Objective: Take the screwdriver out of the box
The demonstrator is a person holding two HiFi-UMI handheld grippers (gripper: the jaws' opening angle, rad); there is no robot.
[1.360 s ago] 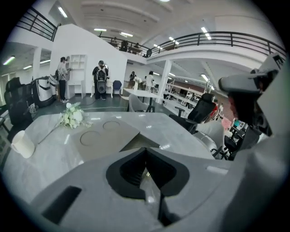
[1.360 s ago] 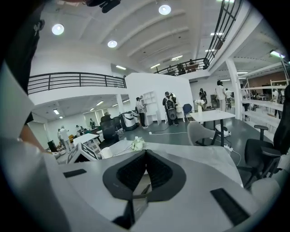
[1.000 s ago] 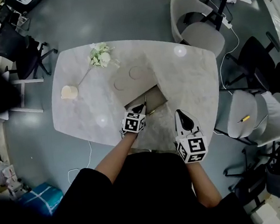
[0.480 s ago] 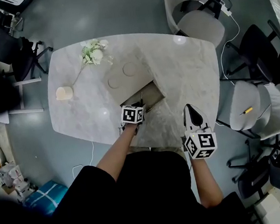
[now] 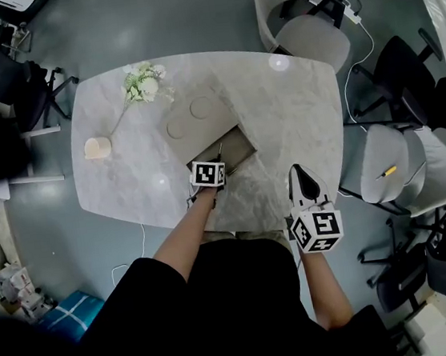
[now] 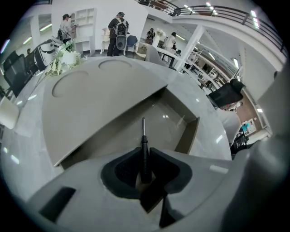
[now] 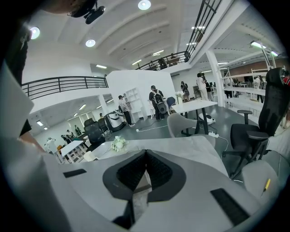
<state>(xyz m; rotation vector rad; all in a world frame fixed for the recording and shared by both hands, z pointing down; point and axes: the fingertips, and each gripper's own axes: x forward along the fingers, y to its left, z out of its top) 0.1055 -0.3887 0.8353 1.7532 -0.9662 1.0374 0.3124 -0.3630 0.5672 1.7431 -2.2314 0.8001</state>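
Far left of the pale grey marble-look table [image 5: 296, 116]: a small cream round candle-like object [image 5: 94, 147], too small for me to tell what it is. Behind it, toward the far edge, a bunch of white flowers with green leaves [image 5: 143, 82], lying on the tabletop.

Centre: the open beige cardboard box [image 5: 239, 141] sits on the table. Its wide lid flap [image 5: 196, 120] is folded out to the left and bears two round marks. From the left gripper view I look over that flap into the bare box floor, with a brown side wall [image 6: 186, 136] on the right.

The left gripper [image 5: 215, 159] is tipped steeply down over the box's near side. Its jaws are closing, and the slim black-handled screwdriver [image 6: 144, 152] stands between them. The pads sit against the handle on both sides, so I read it as pinched. The thin metal shaft runs straight out from the jaws, over the box interior. I can't tell whether its tip touches the box floor or hangs just above it.

Right of the box and well apart from it, the right gripper [image 5: 297, 174] is at the table's near edge. Its jaws are pressed together with nothing between them, and it points across the table.

Further right: a light grey upholstered chair [image 5: 383, 169] with a small yellow object [image 5: 389, 170] on its seat.
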